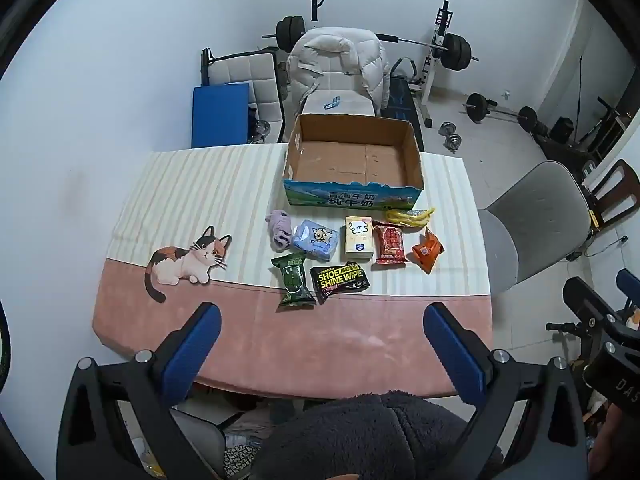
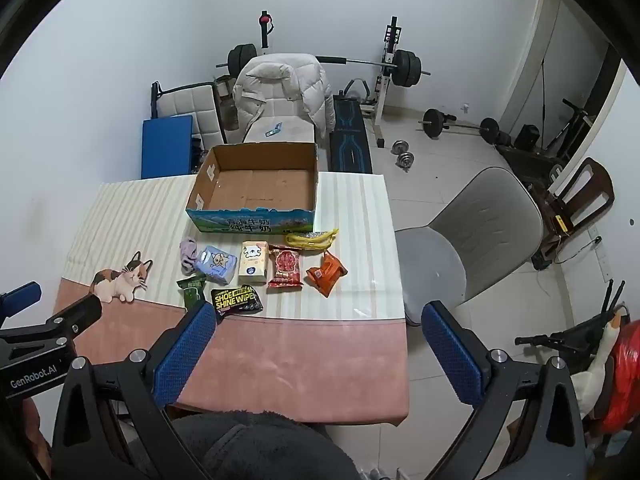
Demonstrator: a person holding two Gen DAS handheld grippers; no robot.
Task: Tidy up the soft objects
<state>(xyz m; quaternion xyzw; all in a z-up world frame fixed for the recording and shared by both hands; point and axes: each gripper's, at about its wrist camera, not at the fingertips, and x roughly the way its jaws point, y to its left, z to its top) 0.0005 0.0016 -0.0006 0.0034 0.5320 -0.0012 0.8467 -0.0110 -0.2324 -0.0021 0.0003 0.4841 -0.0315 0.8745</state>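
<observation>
Both tools hung spread wide and empty above the near pink edge of the table (image 1: 132,332): the left gripper (image 1: 322,344) and the right gripper (image 2: 318,344), each tilted down at the goods ahead of it. Farthest left ahead of the left gripper lay the lilac knitted cloth (image 1: 279,229), limp and light, best pinched at its bunched middle. Next came the green snack pouch (image 1: 293,280) and the pale blue tissue pack (image 1: 315,239), both squashy; the film would probably slip, so a hold across the belly looked safer than a sealed edge. The black shoe shine wipe pack (image 1: 341,277) lay flat, touching the green pouch, which might crowd a finger. Further right stood the cream tissue pack (image 1: 359,239), the red snack packet (image 1: 390,243), the orange packet (image 1: 429,250) and a yellow bag (image 1: 410,215). Beyond them all, the empty open cardboard milk carton box (image 1: 352,194) waited; its near wall called for a lift over.
</observation>
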